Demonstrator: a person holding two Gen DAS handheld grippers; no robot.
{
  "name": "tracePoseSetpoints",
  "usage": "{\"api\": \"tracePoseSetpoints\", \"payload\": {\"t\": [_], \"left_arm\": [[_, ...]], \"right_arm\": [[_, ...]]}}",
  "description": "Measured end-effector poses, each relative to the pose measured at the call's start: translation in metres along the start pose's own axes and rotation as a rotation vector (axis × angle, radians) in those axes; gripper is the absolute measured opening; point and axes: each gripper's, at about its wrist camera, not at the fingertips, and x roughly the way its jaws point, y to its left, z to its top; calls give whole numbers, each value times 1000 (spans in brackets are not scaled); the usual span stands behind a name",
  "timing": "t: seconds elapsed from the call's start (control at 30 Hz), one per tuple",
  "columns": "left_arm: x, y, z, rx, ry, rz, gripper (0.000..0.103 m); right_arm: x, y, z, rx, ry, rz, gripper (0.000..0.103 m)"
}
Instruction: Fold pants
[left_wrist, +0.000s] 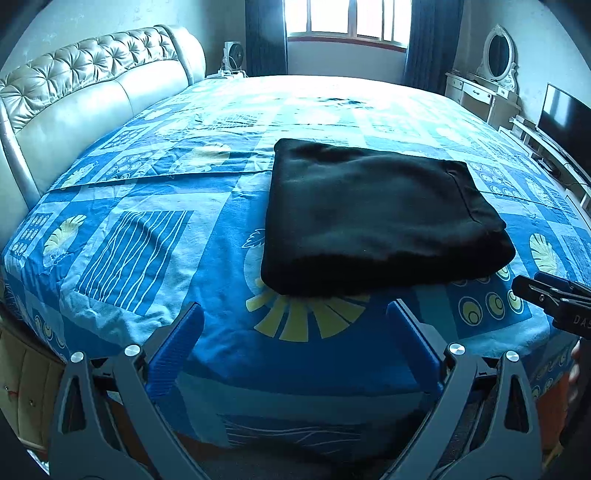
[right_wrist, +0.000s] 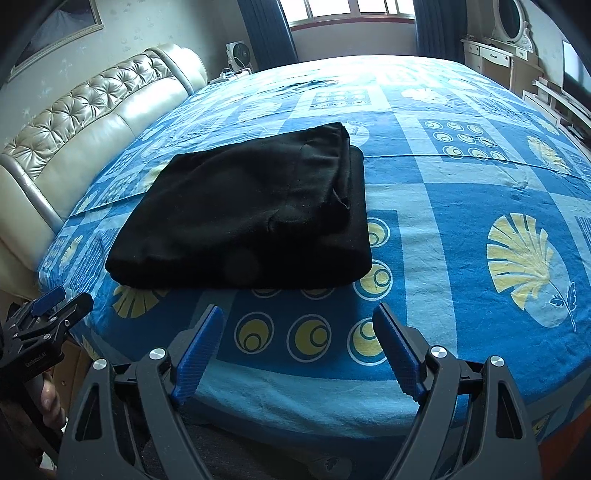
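The black pants (left_wrist: 373, 218) lie folded into a thick square bundle on the blue patterned bed sheet (left_wrist: 147, 236). The same pants (right_wrist: 251, 214) show in the right wrist view with their layered edges on the right side. My left gripper (left_wrist: 295, 314) hovers over the sheet just short of the bundle's near edge, open and holding nothing. My right gripper (right_wrist: 297, 314) is likewise open above the sheet (right_wrist: 461, 206), a little back from the pants. Each gripper appears at the edge of the other's view, the right one (left_wrist: 554, 299) and the left one (right_wrist: 48, 317).
A tufted beige headboard (left_wrist: 74, 99) runs along the left. A window with dark curtains (left_wrist: 347, 22) is at the far end, a small fan (left_wrist: 233, 55) beside it. A white dresser with mirror (left_wrist: 487, 85) and a TV (left_wrist: 565, 125) stand on the right.
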Motion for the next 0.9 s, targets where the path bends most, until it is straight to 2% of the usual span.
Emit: {"api": "tracePoseSetpoints", "payload": {"t": [0.13,0.3,0.6,0.9], "left_arm": [[-2,-4,-2,12,-4,17,99],[-7,-10,-1,45,-27,-1,99],[-4,-6,2,9,10,-15,99],[-3,-1,3,-8,8,-2,99]], "right_arm": [[1,0,-1,10,4,7,82],[1,0,0,7,2,6,82],[3,0,-2,9,8,2,82],[6,1,-5,8,20,2,82]]}}
